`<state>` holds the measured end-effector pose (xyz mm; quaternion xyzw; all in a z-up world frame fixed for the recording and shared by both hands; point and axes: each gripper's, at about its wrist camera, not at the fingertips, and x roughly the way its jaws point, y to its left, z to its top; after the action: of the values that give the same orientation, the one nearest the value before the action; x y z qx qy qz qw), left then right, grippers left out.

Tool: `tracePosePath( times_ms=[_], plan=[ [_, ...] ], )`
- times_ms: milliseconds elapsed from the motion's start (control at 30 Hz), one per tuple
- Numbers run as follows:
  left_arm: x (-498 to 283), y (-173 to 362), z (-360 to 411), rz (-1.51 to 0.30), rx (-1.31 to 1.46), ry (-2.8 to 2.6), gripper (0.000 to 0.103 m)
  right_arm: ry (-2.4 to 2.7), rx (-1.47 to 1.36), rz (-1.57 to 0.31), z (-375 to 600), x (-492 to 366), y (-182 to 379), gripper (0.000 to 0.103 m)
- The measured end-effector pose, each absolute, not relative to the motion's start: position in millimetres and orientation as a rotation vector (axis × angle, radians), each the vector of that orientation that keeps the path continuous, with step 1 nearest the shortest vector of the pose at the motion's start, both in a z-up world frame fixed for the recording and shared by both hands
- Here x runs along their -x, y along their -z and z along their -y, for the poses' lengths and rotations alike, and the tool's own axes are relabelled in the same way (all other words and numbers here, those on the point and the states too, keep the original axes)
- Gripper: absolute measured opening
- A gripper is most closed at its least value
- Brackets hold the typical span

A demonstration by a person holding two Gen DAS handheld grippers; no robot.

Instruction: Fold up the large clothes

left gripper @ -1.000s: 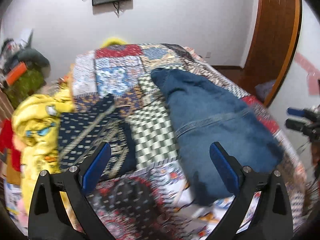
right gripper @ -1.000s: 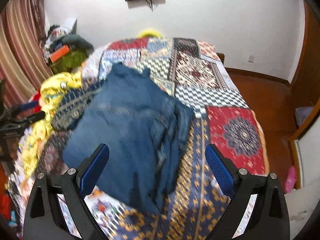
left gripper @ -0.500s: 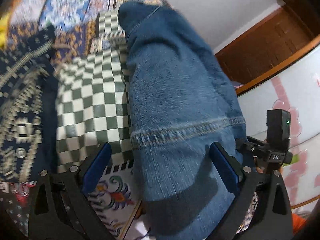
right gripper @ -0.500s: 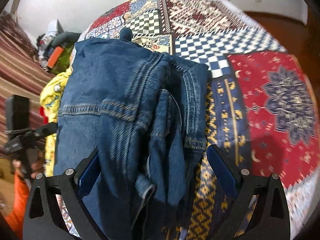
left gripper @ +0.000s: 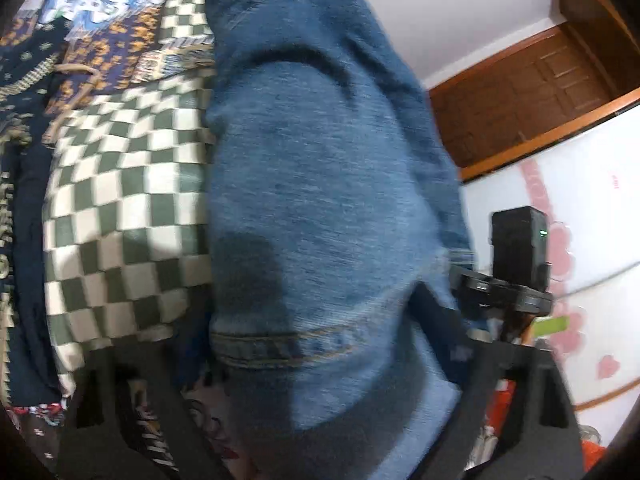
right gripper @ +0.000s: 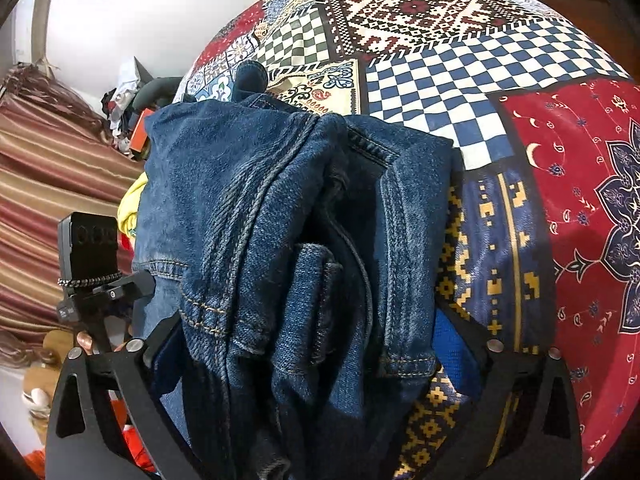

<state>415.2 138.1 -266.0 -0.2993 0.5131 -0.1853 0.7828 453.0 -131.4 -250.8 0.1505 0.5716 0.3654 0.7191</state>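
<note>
A pair of blue denim jeans (left gripper: pixel 328 184) lies folded lengthwise on the patchwork bedspread (left gripper: pixel 120 184). In the left wrist view my left gripper (left gripper: pixel 312 344) is open, its jaws straddling the near end by the stitched band. In the right wrist view the jeans (right gripper: pixel 256 208) lie bunched with seams and waistband showing. My right gripper (right gripper: pixel 308 344) is open, its jaws either side of the bunched denim. Each view shows the other gripper at the denim's far side.
The patchwork bedspread (right gripper: pixel 500 80) covers the bed to the right. Yellow cloth (right gripper: pixel 130 204) and clutter (right gripper: pixel 128 96) lie past the jeans on the left, beside a striped curtain (right gripper: pixel 52 184). A wooden door (left gripper: pixel 532 84) stands beyond the bed.
Both grippers have dropped from high above the bed down onto the jeans, which now fill each view between the open jaws.
</note>
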Motion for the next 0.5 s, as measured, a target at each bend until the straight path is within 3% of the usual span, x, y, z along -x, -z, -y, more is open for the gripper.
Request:
tracePosePath(
  times_ms=[267,367,500],
  plan=[
    [-400,229,-123,-1.031,0.588,0.385,0.057,-0.804,-0.273,-1.233,132,-442,220,0.046],
    [-386,210,-125,-1.001,0.556,0.38,0.054,-0.799,-0.216,-1.204,122,-428,201,0.036],
    [-368,184,-143,-0.942,0.554,0.368,0.053,-0.825,-0.197,-1.172,104,-410,180,0.033]
  ],
)
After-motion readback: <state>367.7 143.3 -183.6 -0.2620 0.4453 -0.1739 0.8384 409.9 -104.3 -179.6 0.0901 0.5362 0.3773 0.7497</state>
